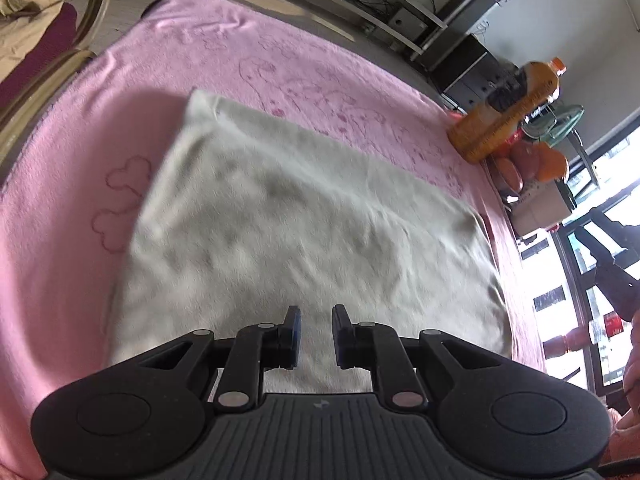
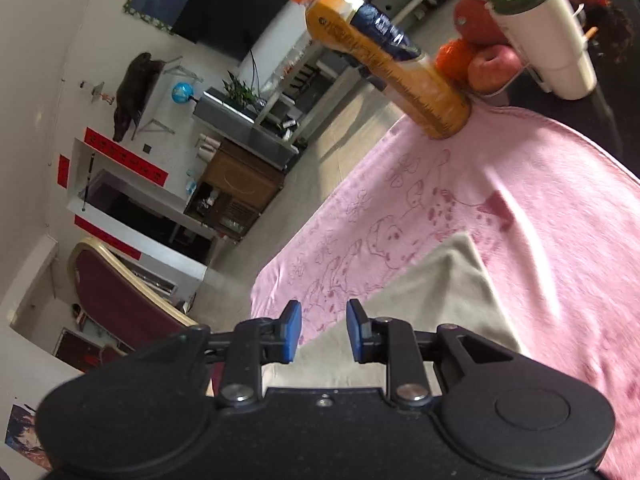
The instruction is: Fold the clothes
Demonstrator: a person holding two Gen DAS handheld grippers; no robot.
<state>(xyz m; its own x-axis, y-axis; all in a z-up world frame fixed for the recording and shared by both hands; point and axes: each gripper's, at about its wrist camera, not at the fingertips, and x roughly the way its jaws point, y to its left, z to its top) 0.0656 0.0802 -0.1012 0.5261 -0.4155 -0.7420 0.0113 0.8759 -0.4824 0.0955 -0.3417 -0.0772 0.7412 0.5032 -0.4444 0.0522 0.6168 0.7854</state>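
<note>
cloth (image 1: 304, 216) pale grey-white, spread flat as a rough rectangle on the pink blanket (image 1: 80, 184), far corner squared off, surface lightly rumpled; reads as already folded at least once, laid broad side open so a further fold can be made across it. same cloth (image 2: 432, 296) from the right wrist view: one pointed corner aimed toward the bottle, near edge running under the gripper.

left gripper (image 1: 316, 328) poised above the near edge of the cloth, jaws narrowly parted, nothing between the pads; no fabric pinched. right gripper (image 2: 324, 332) likewise narrowly parted and empty, tilted out over the cloth's edge and the blanket's border, with floor beyond. both free of the fabric, likely between grips, so next comes choosing fresh corners.

blanket draped over the tabletop as a soft, clean work surface, cartoon dog print showing. orange drink bottle (image 2: 384, 60) upright at the far edge, apples (image 2: 492, 64) and a white lidded cup (image 2: 540, 28) behind it, kept well apart from the cloth. chair (image 2: 116, 296) beside the tabletop.
</note>
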